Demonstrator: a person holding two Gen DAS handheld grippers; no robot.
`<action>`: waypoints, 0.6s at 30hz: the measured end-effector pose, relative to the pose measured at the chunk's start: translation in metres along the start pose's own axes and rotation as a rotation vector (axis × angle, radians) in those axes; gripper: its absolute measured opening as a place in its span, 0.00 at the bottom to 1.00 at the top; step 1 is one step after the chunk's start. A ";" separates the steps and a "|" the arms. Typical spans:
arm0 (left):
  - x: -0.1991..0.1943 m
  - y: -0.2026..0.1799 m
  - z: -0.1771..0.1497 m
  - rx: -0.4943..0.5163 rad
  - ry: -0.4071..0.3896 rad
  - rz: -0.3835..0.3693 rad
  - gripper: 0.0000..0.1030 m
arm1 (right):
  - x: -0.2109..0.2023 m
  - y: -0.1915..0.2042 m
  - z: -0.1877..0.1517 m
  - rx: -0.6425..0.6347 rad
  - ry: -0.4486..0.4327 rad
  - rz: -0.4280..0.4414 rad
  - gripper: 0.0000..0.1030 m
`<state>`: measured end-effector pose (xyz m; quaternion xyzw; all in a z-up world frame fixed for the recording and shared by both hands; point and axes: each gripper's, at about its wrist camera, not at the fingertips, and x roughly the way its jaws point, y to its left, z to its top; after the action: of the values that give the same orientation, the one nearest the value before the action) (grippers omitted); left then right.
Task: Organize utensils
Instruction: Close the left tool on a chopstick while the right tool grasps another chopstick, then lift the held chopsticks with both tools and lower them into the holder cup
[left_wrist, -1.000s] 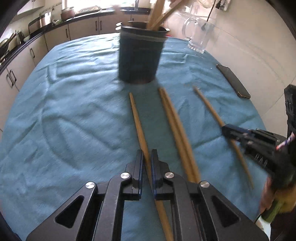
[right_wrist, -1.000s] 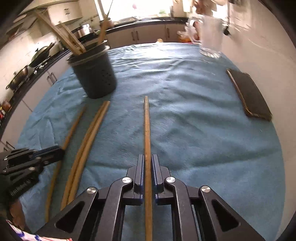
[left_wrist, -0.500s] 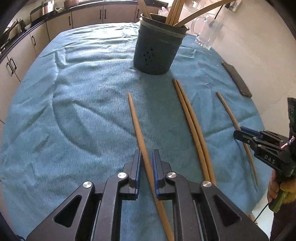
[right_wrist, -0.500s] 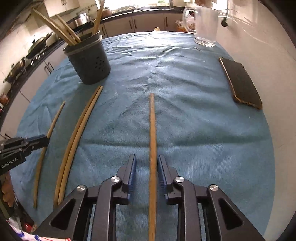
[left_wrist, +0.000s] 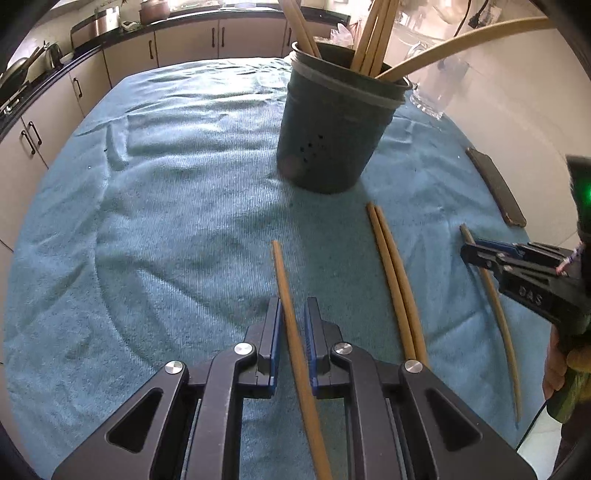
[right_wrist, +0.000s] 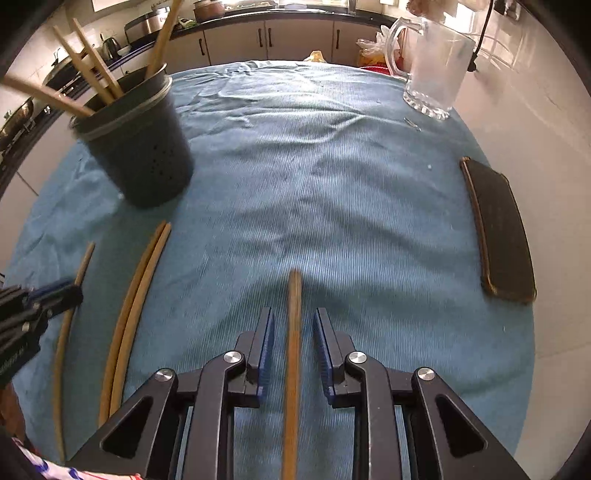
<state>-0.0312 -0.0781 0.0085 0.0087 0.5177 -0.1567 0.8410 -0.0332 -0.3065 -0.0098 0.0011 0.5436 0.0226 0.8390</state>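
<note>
Left-claw stick: long tan wooden chopstick (left_wrist: 291, 325) lying on the cloth at lower centre of the left wrist view, running up between the blue pads.
Left gripper (left_wrist: 293, 332): black two-finger claw, jaws slightly apart; the stick lies close against the left pad, with a thin gap to the right pad; no squeeze visible.
Right-claw stick: second tan wooden chopstick (right_wrist: 293, 332) flat on the cloth at lower centre of the right wrist view, its tip just past the fingertips.
Right gripper (right_wrist: 293, 336): black claw with blue pads, jaws closing, clear gaps on both sides of the stick; nothing gripped.
Loose pair: two tan chopsticks (left_wrist: 393, 280) lying side by side and touching, right of centre in the left view, between the two claws.
Holder: dark round perforated utensil cup (left_wrist: 332, 133), upright at upper centre of the left view, several tan sticks leaning out of it.
Cloth: blue ribbed table cover (right_wrist: 332, 184), creased, under everything.
Mug: clear glass handled mug (right_wrist: 436, 70), upper right of the right view.
Phone: dark flat slab (right_wrist: 502, 229), right edge of the right view, well apart from the sticks.
</note>
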 end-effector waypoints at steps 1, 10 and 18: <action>0.000 0.000 0.000 -0.003 -0.005 -0.001 0.11 | 0.001 0.000 0.003 0.008 -0.003 -0.003 0.18; -0.031 0.007 -0.008 -0.026 -0.103 -0.025 0.06 | -0.015 -0.002 -0.005 0.056 -0.093 0.024 0.07; -0.101 0.011 -0.018 -0.044 -0.260 -0.062 0.06 | -0.087 -0.002 -0.028 0.092 -0.299 0.107 0.07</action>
<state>-0.0855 -0.0386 0.0863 -0.0460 0.4076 -0.1709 0.8959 -0.0945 -0.3126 0.0580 0.0716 0.4125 0.0420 0.9071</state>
